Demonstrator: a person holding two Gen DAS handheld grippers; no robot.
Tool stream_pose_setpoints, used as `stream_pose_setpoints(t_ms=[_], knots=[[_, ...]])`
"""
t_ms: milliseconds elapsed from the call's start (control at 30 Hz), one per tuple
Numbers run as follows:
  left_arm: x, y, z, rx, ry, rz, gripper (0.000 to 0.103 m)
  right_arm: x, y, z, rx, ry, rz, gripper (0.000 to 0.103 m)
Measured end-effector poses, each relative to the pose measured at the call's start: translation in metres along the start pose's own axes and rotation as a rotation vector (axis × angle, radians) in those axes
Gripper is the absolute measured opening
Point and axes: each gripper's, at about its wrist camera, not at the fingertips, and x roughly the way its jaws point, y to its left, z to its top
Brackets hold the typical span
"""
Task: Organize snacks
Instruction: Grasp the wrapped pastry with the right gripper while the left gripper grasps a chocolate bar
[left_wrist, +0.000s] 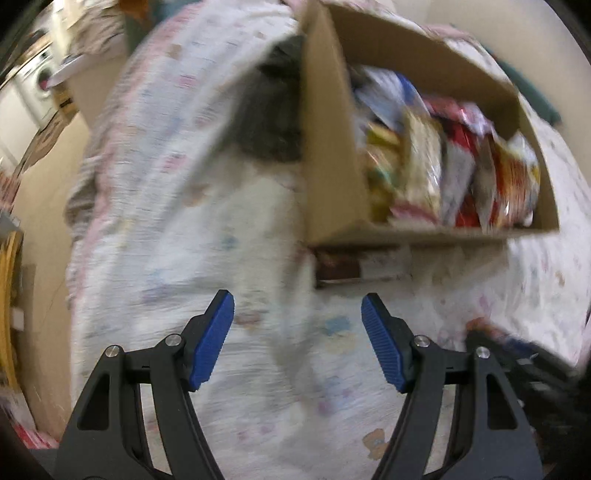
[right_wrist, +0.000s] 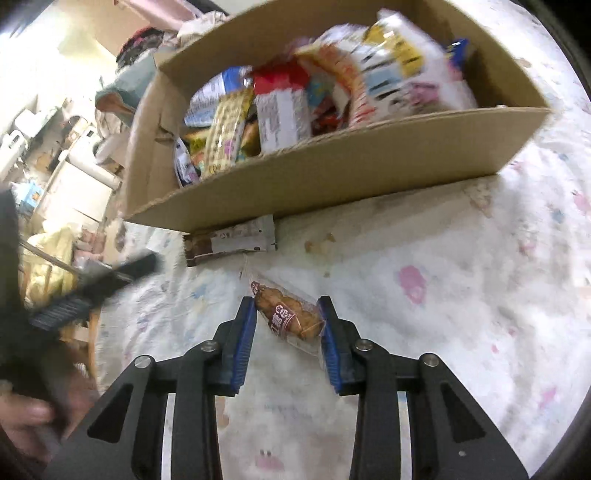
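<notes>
A cardboard box full of snack packets stands on a patterned white bedsheet; it also shows in the left wrist view. My right gripper is shut on a clear-wrapped brown snack packet, held above the sheet in front of the box. A brown and white snack bar lies against the box's near wall, and shows in the left wrist view. My left gripper is open and empty over the sheet, left of the box; it appears blurred in the right wrist view.
A grey soft shape lies on the sheet beside the box's left wall. The bed edge drops to a floor on the left. Cluttered furniture and household items stand beyond the bed.
</notes>
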Motion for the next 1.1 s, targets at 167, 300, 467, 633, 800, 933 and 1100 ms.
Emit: stream_pose_setpoints(t_ms=[167, 300, 467, 633, 800, 933, 1100], knots=[[0.026, -0.012, 0.011, 0.034, 0.004, -0.025, 0.068, -0.032, -0.018, -0.003, 0.045, -0.050, 0.042, 0.035], [0.029, -0.019, 0.019, 0.064, -0.033, -0.078, 0.068, -0.040, -0.027, 0.002, 0.071, -0.075, 0.054, 0.035], [0.033, -0.038, 0.015, 0.110, 0.019, -0.170, 0.068, -0.046, -0.033, 0.007, 0.102, -0.101, 0.064, 0.035], [0.018, -0.066, -0.003, 0.188, 0.039, -0.282, 0.068, -0.059, -0.037, 0.011, 0.133, -0.130, 0.088, 0.035], [0.001, -0.097, -0.017, 0.294, 0.052, -0.386, 0.068, -0.072, -0.054, 0.019, 0.198, -0.168, 0.097, 0.035], [-0.004, -0.108, -0.022, 0.326, 0.006, -0.325, 0.068, -0.076, -0.068, 0.021, 0.245, -0.180, 0.086, 0.035], [0.022, -0.113, -0.013, 0.303, 0.068, -0.232, 0.068, -0.078, -0.074, 0.019, 0.257, -0.182, 0.067, 0.035]])
